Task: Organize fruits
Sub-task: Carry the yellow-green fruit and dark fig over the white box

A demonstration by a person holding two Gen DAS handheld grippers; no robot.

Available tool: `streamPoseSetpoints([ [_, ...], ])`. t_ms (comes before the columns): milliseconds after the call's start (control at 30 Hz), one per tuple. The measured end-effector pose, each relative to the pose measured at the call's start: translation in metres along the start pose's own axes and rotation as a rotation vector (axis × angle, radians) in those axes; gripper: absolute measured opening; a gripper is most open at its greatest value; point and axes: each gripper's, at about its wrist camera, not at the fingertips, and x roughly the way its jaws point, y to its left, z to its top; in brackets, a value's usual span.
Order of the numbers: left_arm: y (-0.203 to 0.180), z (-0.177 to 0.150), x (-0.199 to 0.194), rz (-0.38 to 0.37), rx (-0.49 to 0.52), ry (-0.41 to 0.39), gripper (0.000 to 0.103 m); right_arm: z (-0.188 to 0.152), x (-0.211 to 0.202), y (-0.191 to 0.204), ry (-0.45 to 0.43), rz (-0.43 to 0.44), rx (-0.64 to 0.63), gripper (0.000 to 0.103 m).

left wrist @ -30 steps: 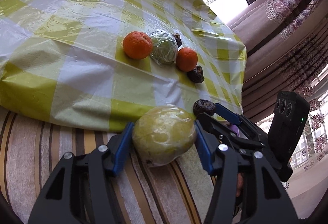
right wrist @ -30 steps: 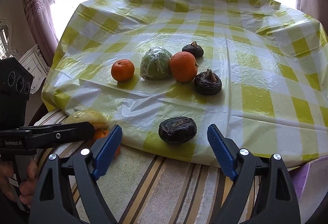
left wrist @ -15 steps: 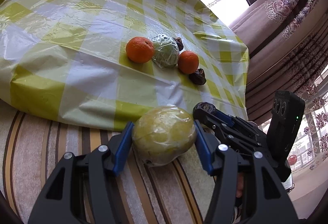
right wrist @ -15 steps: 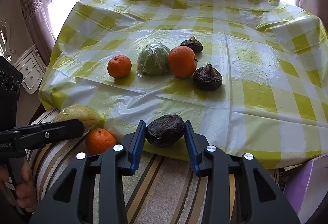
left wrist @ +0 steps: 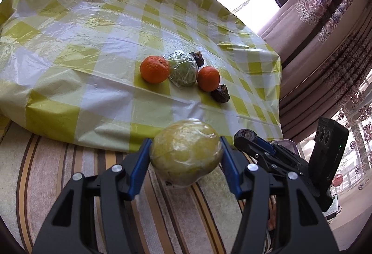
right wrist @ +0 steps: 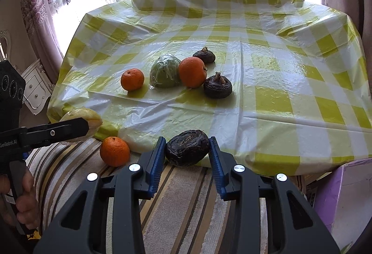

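Observation:
My left gripper (left wrist: 186, 161) is shut on a plastic-wrapped yellow-green fruit (left wrist: 187, 151), held over the striped cushion. My right gripper (right wrist: 187, 149) is shut on a dark wrinkled fruit (right wrist: 187, 147), lifted just off the near edge of the checked tablecloth (right wrist: 279, 96). In the right wrist view the cloth carries two oranges (right wrist: 132, 79) (right wrist: 192, 71), a wrapped green fruit (right wrist: 164, 71) between them, and two more dark fruits (right wrist: 218, 86) (right wrist: 204, 55). A third orange (right wrist: 114, 151) lies on the cushion by the cloth's edge. The left gripper with its fruit (right wrist: 81, 119) shows at the left.
The striped cushion (right wrist: 186, 196) runs along the near side below the cloth. A purple box (right wrist: 344, 196) stands at the lower right. Curtains (left wrist: 325, 21) and bright windows surround the table; a white cabinet (right wrist: 34, 89) stands at the far left. A hand (right wrist: 25, 202) grips the left handle.
My right gripper went from open around the dark fruit to shut on it, then drew it back off the cloth's edge. The left gripper kept its hold on the wrapped fruit.

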Motion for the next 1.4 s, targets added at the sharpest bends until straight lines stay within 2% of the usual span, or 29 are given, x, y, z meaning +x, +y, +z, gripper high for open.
streamPoseSetpoints([
  [167,-0.018,0.002,-0.005,-0.003,0.051,-0.018,0.057,-0.008,-0.016,-0.014,-0.015,0.004,0.043,0.037],
  [433,-0.046,0.0,0.0,-0.01,0.115,-0.003,0.057,-0.022,-0.042,-0.038,-0.039,0.002,0.106,0.037],
  [800,-0.083,-0.005,0.019,-0.039,0.199,0.033,0.057,-0.045,-0.076,-0.088,-0.071,-0.068,0.218,0.037],
  [1100,-0.144,-0.018,0.051,-0.074,0.33,0.095,0.057,-0.074,-0.106,-0.15,-0.088,-0.16,0.348,0.037],
  [1400,-0.218,-0.05,0.098,-0.133,0.507,0.177,0.057,-0.117,-0.132,-0.209,-0.034,-0.316,0.455,0.037],
])
